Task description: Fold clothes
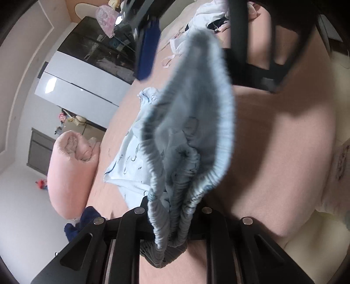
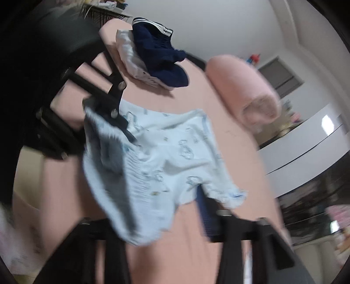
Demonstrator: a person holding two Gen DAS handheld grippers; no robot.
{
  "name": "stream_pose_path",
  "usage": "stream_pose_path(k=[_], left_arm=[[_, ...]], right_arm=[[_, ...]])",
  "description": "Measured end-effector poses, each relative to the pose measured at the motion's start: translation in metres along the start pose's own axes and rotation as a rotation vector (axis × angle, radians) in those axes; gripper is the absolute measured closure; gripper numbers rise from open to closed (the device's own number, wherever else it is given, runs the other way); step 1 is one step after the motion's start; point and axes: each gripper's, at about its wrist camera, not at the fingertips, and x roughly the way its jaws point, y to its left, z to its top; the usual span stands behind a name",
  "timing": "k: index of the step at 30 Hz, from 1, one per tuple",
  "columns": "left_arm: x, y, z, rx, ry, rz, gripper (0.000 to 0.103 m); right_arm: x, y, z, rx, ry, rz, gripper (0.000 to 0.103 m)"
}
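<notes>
Light blue printed shorts (image 1: 135,157) hang over the pink bed, one leg trailing on the sheet. My left gripper (image 1: 172,216) is shut on the bunched elastic waistband (image 1: 168,220). The rest of the waistband stretches as a loop up to my right gripper (image 1: 192,28), between its blue pad (image 1: 148,50) and its black finger. In the right wrist view the shorts (image 2: 166,153) drape down between the spread fingers of my right gripper (image 2: 166,229), which is open. My left gripper (image 2: 118,118) pinches the waistband at the upper left there. The image is blurred.
The pink bed sheet (image 1: 273,142) fills most of both views. A rolled pink quilt (image 2: 242,87) lies along one edge. Navy shorts with white stripes (image 2: 161,54) rest on a white garment. More clothes (image 1: 210,19) are piled farther off. A white and dark wardrobe (image 1: 87,72) stands beyond.
</notes>
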Motion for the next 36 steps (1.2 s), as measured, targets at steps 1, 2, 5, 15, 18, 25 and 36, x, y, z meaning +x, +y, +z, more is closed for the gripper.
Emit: stream_pose_path(k=[1, 2, 5, 15, 18, 25, 36], left_arm=[[0.001, 0.0, 0.0, 0.002, -0.003, -0.005, 0.089], [0.001, 0.001, 0.001, -0.005, -0.005, -0.015, 0.089], [-0.001, 0.004, 0.004, -0.043, -0.008, -0.057, 0.089], [-0.005, 0.02, 0.006, -0.171, 0.02, -0.201, 0.088], [-0.003, 0.024, 0.006, -0.184, 0.024, -0.23, 0.087], [0.013, 0.03, 0.009, -0.12, 0.023, -0.214, 0.087], [0.01, 0.03, -0.001, -0.184, 0.006, -0.226, 0.087]], right_arm=[[-0.003, 0.005, -0.004, -0.025, -0.017, -0.026, 0.043], [-0.006, 0.01, -0.007, -0.046, -0.028, -0.045, 0.043], [-0.006, 0.022, -0.015, -0.109, -0.031, -0.096, 0.043], [0.013, 0.072, -0.022, -0.398, -0.083, -0.363, 0.04], [0.023, 0.077, -0.017, -0.428, -0.099, -0.42, 0.038], [0.03, 0.088, -0.019, -0.482, -0.112, -0.41, 0.054], [0.039, 0.099, -0.02, -0.543, -0.049, -0.205, 0.098]])
